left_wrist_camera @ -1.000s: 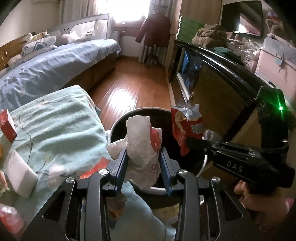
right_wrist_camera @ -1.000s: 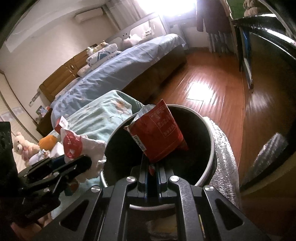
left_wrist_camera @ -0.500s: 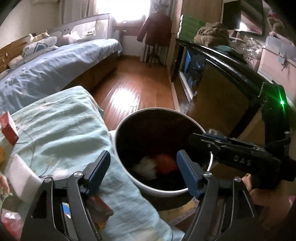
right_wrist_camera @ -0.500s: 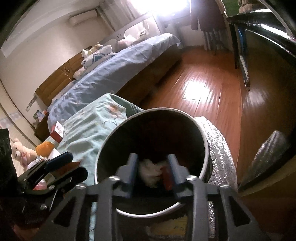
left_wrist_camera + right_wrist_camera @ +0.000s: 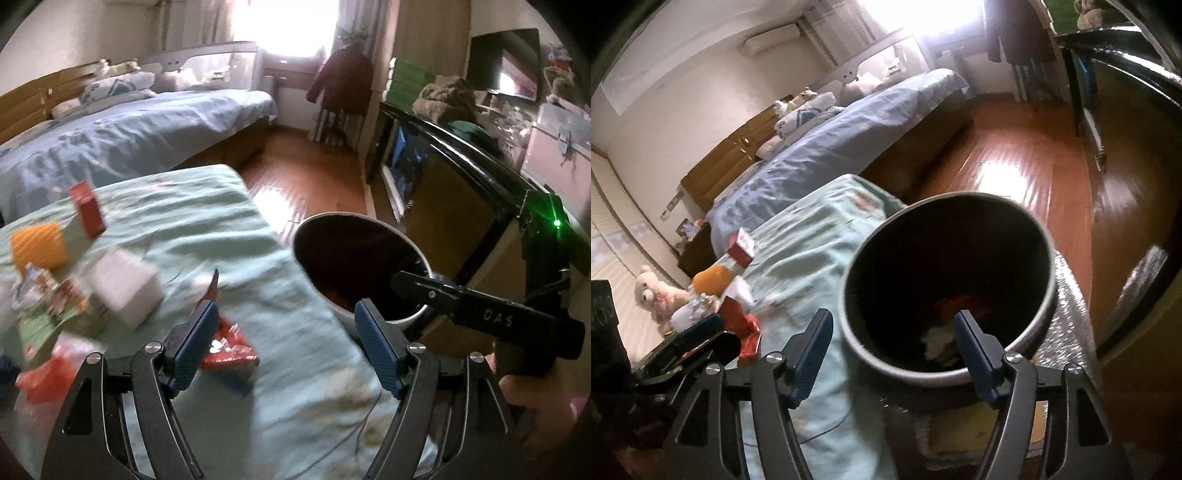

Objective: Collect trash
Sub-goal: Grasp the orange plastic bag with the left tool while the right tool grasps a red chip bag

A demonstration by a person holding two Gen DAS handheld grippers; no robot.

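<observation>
- Trash bin (image 5: 1049,295) stands on the floor against the teal-covered table (image 5: 229,236), white and red scraps at its bottom.
- Right gripper (image 5: 894,350) hangs spread over the near rim, bin at twelve o'clock.
- Left gripper (image 5: 284,343) is spread and empty; red wrapper (image 5: 229,350) lies by its left finger, bin at one o'clock.

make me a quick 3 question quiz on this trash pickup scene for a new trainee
1. True or false: the left gripper is clamped on a wrapper.
2. Which lies nearest the left gripper's fingertips? A) orange ridged object B) red wrapper C) red carton
3. Fill in: the white and red scraps lie inside the ___.

Key:
1. False; both it and the right gripper are open and empty.
2. B, on the green blanket.
3. Trash bin.
</observation>
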